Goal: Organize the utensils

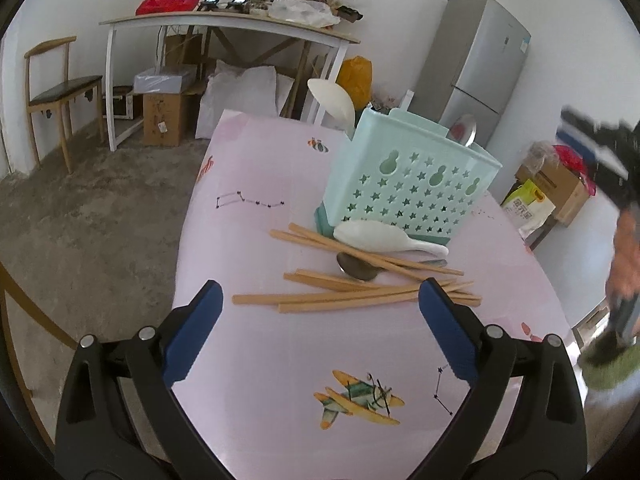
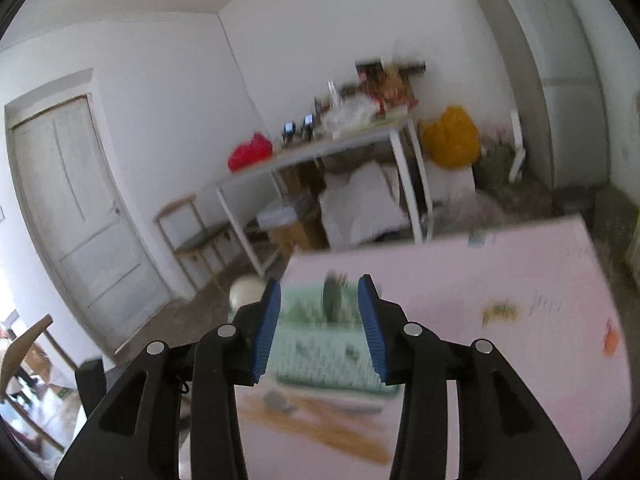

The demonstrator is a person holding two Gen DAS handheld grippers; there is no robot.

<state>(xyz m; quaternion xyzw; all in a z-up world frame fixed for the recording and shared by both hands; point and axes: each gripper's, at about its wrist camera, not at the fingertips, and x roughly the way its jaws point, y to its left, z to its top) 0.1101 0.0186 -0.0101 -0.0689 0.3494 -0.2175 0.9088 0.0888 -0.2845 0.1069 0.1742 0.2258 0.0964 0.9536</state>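
Both empty: left tool wide open; right tool part open.

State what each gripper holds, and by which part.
Nothing is held. The left gripper is wide open above the chopsticks. The right gripper is open over the holder, pads pressing nothing.

Left wrist view looks down close across the pink surface at the mint utensil basket; right wrist view, blurred, faces that same basket from higher, both sharing the cluttered far table
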